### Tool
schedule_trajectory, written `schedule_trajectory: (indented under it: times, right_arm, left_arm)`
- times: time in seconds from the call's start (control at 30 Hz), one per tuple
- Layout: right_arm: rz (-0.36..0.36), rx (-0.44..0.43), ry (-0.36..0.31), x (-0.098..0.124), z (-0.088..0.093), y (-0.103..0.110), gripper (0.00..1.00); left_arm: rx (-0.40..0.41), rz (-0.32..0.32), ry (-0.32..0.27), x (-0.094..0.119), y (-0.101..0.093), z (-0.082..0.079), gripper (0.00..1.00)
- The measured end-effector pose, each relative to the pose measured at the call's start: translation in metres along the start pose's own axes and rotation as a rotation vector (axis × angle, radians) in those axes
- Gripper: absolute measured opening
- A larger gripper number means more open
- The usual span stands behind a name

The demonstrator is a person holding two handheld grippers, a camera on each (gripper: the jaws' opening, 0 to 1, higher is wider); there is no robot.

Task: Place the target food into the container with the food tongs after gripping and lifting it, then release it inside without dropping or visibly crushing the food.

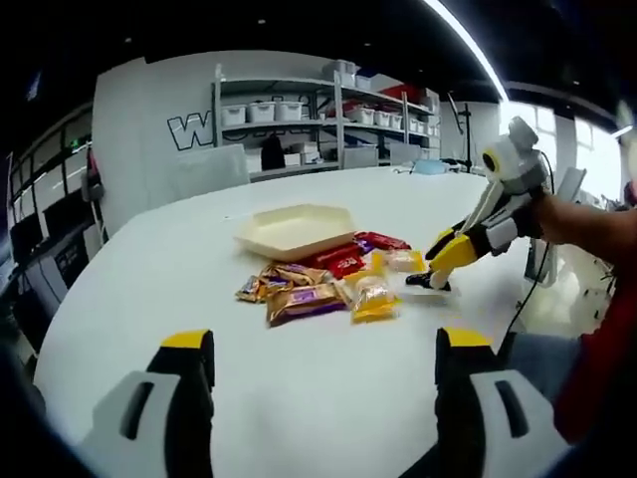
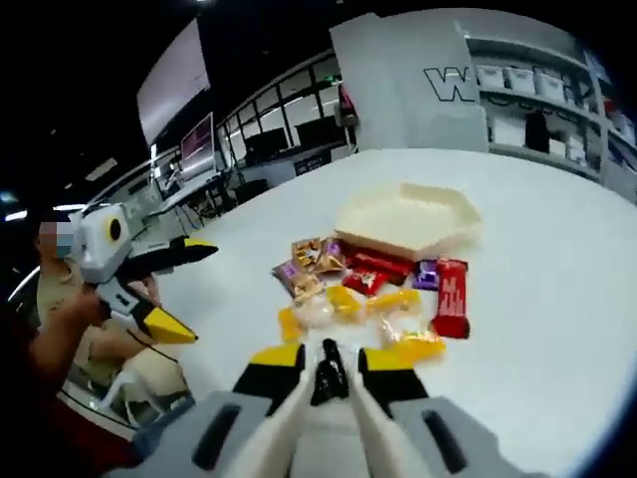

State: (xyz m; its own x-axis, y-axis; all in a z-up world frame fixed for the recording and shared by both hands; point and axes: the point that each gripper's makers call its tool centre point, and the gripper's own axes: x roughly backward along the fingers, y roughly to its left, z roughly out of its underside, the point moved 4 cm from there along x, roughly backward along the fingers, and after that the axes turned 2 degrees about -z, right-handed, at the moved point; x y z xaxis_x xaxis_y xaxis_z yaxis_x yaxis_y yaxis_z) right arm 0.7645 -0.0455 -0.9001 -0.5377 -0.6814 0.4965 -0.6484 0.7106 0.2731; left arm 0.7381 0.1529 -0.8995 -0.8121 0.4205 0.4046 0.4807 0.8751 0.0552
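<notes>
R tongs pinch a black tool by the snack packs. L tongs gape wide over the tabletop. Cream tray sits just behind the packs.

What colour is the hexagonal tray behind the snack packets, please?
The tray is pale cream all over, with no pattern; it shows best in the right gripper view.

Right gripper beside wrapped snacks and cream tray on white table
</notes>
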Motion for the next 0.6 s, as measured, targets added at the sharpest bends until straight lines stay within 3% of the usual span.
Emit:
schedule_trajectory:
  times: [0.33,0.6]
  right_arm:
    - [-0.017,0.009,-0.055,0.015,-0.027,0.000,0.15]
    - [-0.017,0.040,-0.075,0.008,-0.054,-0.008,0.16]
  left_arm:
    - [0.001,0.005,0.000,-0.002,0.001,0.003,0.90]
    - [0.014,0.019,-0.006,-0.002,-0.002,0.000,0.93]
